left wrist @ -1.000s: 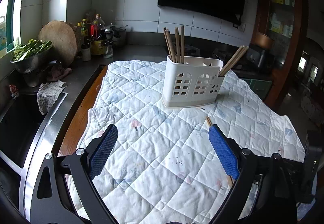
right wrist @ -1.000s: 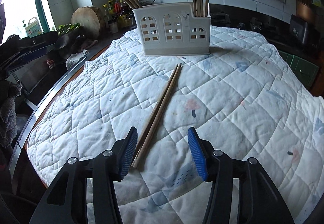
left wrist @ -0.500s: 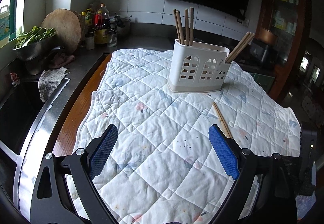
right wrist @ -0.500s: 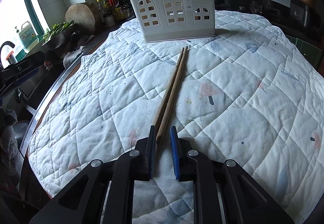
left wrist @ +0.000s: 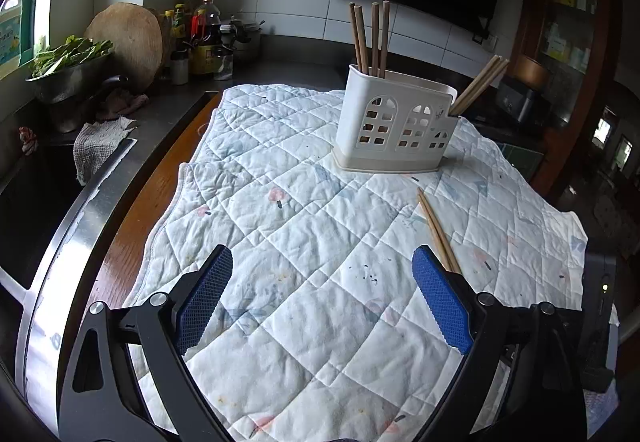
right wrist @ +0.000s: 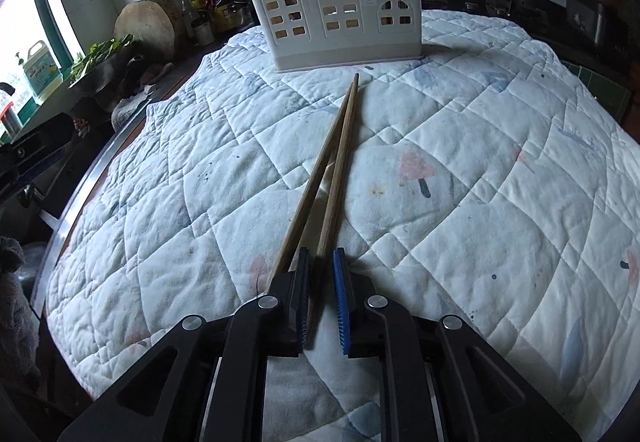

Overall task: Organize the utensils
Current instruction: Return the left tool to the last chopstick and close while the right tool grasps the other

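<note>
- The right gripper [right wrist: 321,262] is clamped on one of two brown wooden chopsticks [right wrist: 334,162] lying on the white quilted cloth [right wrist: 460,170], near the white plastic utensil holder [right wrist: 332,22].
- The left gripper [left wrist: 322,274] hangs wide open, holding nothing.

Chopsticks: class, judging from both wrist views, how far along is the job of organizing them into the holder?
Done: several chopsticks already stand in both ends of the white holder.
In hand: the right tool has shut on the last loose pair, still lying on the quilt.
Left: lifting that pair into the holder. The left tool is open and empty.
</note>
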Demonstrator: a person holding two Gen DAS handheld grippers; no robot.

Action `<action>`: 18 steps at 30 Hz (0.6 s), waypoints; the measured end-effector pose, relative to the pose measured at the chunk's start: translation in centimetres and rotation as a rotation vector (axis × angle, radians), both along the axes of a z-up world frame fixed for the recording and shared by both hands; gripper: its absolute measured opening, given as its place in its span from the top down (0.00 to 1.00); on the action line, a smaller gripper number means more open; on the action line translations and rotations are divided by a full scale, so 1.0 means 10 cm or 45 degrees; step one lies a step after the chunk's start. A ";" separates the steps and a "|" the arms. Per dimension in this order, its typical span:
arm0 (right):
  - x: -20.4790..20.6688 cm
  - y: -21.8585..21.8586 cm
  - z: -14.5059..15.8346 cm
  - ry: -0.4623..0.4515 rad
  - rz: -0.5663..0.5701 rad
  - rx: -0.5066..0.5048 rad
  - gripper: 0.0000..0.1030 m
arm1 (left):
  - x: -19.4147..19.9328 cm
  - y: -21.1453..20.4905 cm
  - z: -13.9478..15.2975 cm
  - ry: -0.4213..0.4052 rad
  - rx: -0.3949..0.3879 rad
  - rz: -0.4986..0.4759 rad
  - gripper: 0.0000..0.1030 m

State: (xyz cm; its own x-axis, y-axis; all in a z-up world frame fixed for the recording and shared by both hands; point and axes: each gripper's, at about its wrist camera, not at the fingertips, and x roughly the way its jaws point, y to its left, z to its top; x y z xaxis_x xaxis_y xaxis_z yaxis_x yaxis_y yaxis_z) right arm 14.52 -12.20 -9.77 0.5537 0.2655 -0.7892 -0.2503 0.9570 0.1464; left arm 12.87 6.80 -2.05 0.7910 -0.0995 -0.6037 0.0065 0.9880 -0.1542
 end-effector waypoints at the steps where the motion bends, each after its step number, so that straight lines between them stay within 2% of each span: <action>1: -0.01 0.02 0.00 -0.014 0.001 -0.020 0.90 | 0.00 0.00 0.00 -0.001 0.000 -0.003 0.13; 5: -0.01 -0.03 0.00 -0.016 -0.004 0.006 0.91 | -0.03 -0.02 0.01 -0.003 0.001 -0.001 0.14; 13: -0.11 -0.19 0.09 -0.059 -0.007 0.052 0.93 | -0.04 -0.13 -0.14 0.051 -0.068 -0.056 0.33; 18: -0.20 -0.39 0.28 -0.131 -0.032 0.078 0.93 | -0.06 -0.35 -0.24 0.083 -0.056 -0.121 0.34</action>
